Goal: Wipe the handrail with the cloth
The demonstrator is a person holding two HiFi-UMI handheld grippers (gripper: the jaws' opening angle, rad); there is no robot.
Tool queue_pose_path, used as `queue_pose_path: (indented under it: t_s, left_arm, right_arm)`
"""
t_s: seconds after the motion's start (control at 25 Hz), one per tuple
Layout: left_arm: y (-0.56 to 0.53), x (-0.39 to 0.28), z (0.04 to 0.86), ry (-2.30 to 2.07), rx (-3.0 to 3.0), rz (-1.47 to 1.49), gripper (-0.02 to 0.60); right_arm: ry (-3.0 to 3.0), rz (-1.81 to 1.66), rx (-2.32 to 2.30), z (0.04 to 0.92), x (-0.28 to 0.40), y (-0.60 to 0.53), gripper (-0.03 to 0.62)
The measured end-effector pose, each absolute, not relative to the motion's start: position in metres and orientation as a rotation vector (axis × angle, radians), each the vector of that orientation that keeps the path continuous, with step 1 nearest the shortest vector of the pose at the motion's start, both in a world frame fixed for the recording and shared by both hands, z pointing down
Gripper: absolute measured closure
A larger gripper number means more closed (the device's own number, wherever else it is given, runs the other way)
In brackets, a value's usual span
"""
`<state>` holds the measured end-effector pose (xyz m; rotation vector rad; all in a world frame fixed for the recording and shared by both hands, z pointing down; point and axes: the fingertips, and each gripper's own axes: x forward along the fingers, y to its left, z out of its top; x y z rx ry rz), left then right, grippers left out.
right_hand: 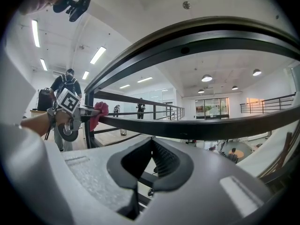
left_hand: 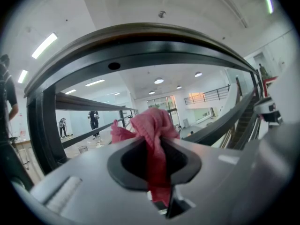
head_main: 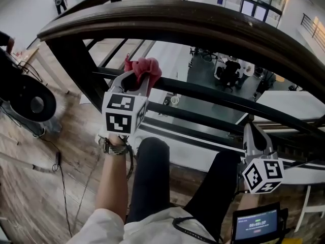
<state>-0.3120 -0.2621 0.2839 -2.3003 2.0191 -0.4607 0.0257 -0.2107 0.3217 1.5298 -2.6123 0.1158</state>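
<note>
Currently the left claw [head_main: 136, 80] grips the red cloth [head_main: 146, 67] below the handrail [head_main: 203, 22], clear of it; the right claw [right_hand: 150, 144] is closed, empty. Risk: rubbing friction may drag the bunched cloth free and over the edge.

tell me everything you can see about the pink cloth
Reddish-pink cloth, soft and knitted-looking, bunched into a wad. The left gripper is shut on it: one fold runs down between the jaws, the rest bulges past their tips. It is below the dark brown handrail, not touching it, and close to the lower black bar; contact there is unclear.
</note>
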Motion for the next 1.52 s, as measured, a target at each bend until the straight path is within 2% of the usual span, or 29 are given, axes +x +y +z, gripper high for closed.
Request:
queue_pose_path:
  t_s: [0.36,1.2,1.52]
  left_arm:
    - [-0.259,-0.261,0.278,1.997,-2.299,-0.483,0.510]
    - [-0.267,-0.192,0.279,1.956,-2.396,-0.451,0.509]
    - [-0.266,-0.152,0.284,1.925,-2.456,-0.445,0.509]
  right_arm:
    - [-2.625,0.124,1.505,0.321,0.065,-0.202,0.591]
    - [-2.673,0.114,1.405,0.323,0.094,-0.209,0.591]
    - [-2.709,0.076,1.420,0.309,0.126,-0.203,0.592]
